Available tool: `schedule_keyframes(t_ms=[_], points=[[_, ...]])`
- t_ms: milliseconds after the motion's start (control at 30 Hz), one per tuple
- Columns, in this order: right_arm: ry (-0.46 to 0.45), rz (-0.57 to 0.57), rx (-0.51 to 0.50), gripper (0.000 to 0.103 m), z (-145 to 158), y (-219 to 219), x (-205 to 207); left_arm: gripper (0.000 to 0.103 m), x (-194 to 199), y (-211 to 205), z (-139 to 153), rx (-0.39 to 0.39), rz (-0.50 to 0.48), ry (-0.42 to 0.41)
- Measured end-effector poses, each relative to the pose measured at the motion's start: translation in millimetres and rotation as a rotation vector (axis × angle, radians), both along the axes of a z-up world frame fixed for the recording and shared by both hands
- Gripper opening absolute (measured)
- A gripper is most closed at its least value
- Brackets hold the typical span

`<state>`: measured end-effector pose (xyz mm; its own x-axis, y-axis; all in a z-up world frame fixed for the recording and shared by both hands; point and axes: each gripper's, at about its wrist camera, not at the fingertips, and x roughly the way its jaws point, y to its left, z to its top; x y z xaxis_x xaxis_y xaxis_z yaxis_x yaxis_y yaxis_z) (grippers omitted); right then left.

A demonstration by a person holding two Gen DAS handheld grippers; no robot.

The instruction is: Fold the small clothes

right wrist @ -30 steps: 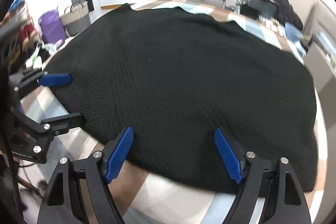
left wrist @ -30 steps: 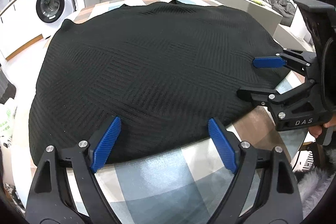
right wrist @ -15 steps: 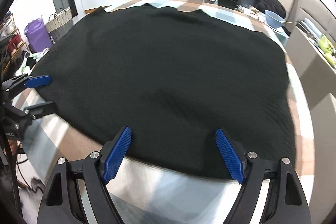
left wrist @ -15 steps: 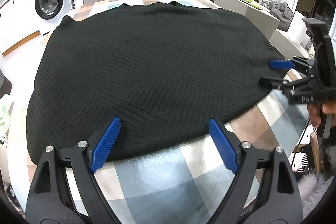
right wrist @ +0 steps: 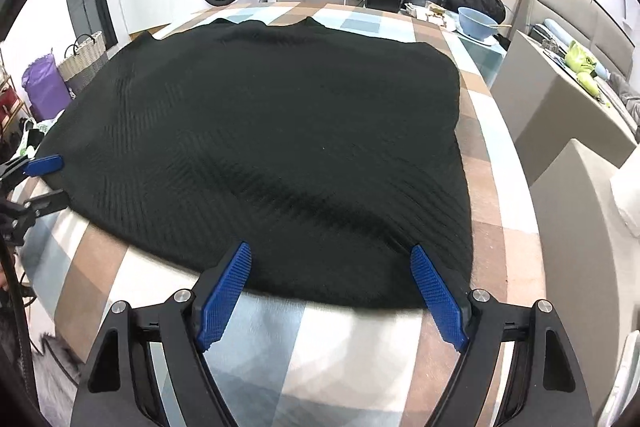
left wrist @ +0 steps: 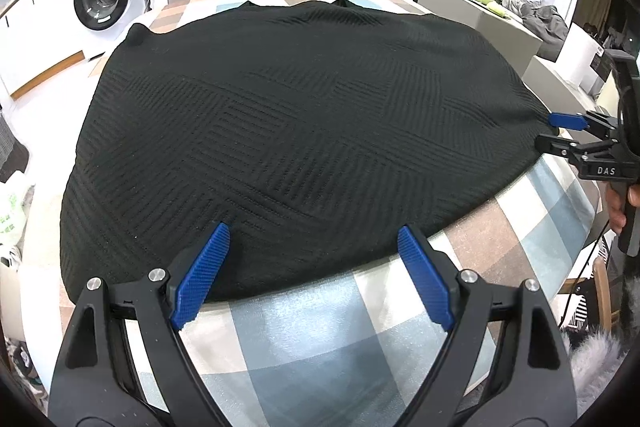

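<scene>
Both units have drawn back toward the near edge of the surface (left wrist: pixel 320 339) since the earlier frame; the right hand-held gripper (right wrist: pixel 330 293) has also slid from mid-hem to the near right corner of the garment.

Black knit garment (left wrist: pixel 296 123): spread flat, covering most of the checked surface, neckline at the far edge. No fold made; the whole folding sequence is judged outstanding.

Left hand-held gripper (left wrist: pixel 312 271): jaws wide, holding nothing, tips over the near hem toward its left end, pointing at the far edge.

Right unit: jaws likewise wide and empty, low over the hem
</scene>
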<state>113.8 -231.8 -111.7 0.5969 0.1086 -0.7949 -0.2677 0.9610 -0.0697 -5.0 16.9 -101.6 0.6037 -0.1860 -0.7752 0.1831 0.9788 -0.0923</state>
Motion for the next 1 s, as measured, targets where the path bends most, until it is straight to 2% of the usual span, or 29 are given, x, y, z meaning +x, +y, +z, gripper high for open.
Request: schedule_keyframes(t_ms=[133, 300, 433, 633, 900, 1000], points=[[-0.011, -0.044, 0.012, 0.084, 5.1, -14.5, -7.2, 0.085, -0.1, -0.3, 0.4, 0.002, 0.0, 0.001], [0.038, -0.161, 0.145, 0.084, 4.0, -49.6, -7.0, 0.085, 0.6, 1.2, 0.5, -0.012, 0.008, 0.002], [0.03, -0.217, 0.186, 0.084, 9.6, -63.6, -8.7, 0.085, 1.8, 3.4, 1.4, -0.025, 0.018, 0.006], [0.038, -0.223, 0.271, 0.085, 13.8, -71.0, -13.2, 0.085, 4.2, 15.2, 3.9, -0.042, 0.054, 0.012], [0.115, -0.183, 0.464, 0.085, 4.7, -74.5, -15.0, 0.085, 12.3, 45.5, 4.8, -0.132, 0.159, 0.016], [0.15, -0.172, 0.556, 0.082, -3.1, -72.9, -10.4, 0.085, 14.3, 45.2, 4.9, -0.124, 0.163, 0.017]])
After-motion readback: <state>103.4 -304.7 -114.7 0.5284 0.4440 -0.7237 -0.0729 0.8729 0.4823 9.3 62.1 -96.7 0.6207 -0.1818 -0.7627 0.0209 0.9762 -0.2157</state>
